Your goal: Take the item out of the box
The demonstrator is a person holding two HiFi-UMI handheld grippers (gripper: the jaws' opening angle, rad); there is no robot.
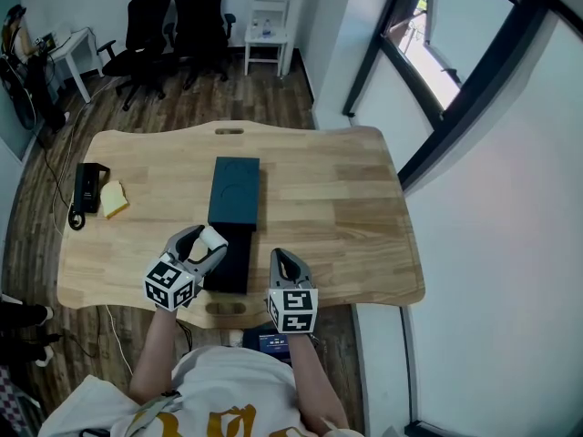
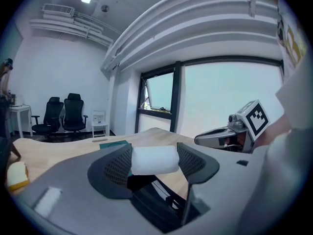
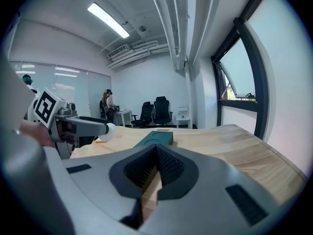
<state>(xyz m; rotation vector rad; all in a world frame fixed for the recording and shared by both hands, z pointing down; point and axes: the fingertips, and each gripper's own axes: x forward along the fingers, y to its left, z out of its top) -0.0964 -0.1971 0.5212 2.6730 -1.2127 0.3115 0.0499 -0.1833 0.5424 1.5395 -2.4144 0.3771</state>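
Caution: we judge the main risk to be a dropped item. The left gripper (image 1: 205,245) has its fingers (image 2: 119,166) clenched on the white, soft-looking cylindrical item (image 2: 155,159), and a padded body like that may squeeze out of the grip and fall back inside. It hangs just over the open black rectangular box (image 1: 228,264), near the front edge of the pale wooden bench (image 1: 346,189), so a low sideways move could also snag the box wall. The right gripper (image 3: 156,154) has its fingers pressed together on nothing, so the box is unbraced. We cannot tell what else the box holds. The dark teal flat lid (image 1: 235,189) lies against the box's far end, toward the bench centre.
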